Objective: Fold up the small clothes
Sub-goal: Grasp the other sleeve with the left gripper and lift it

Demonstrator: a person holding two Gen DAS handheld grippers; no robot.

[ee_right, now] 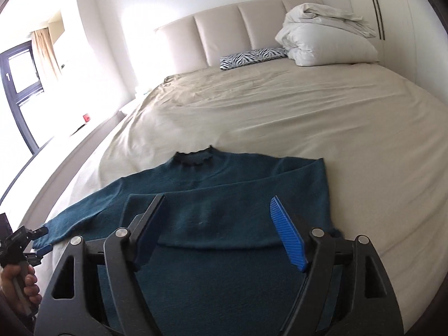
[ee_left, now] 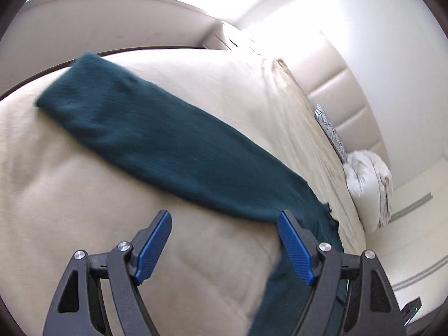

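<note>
A teal sweater (ee_right: 224, 266) lies flat on the beige bed sheet (ee_right: 280, 112), its collar (ee_right: 196, 158) toward the headboard. One sleeve is folded across the chest (ee_right: 224, 210). The other sleeve (ee_right: 84, 215) stretches out to the left. My right gripper (ee_right: 218, 198) hovers open over the chest, nothing between its blue pads. My left gripper (ee_right: 46, 239), held in a hand (ee_right: 25, 285), sits by that sleeve's cuff. In the left wrist view the left gripper (ee_left: 224, 213) is open over bare sheet, and the sleeve (ee_left: 140, 128) runs diagonally behind its right finger.
A folded white duvet (ee_right: 327, 36) and a zebra-print pillow (ee_right: 252, 56) lie against the padded headboard (ee_right: 238, 25). The bed's left edge (ee_right: 84, 145) drops to the floor by a dark-framed window (ee_right: 19, 84). A wide stretch of sheet lies beyond the sweater.
</note>
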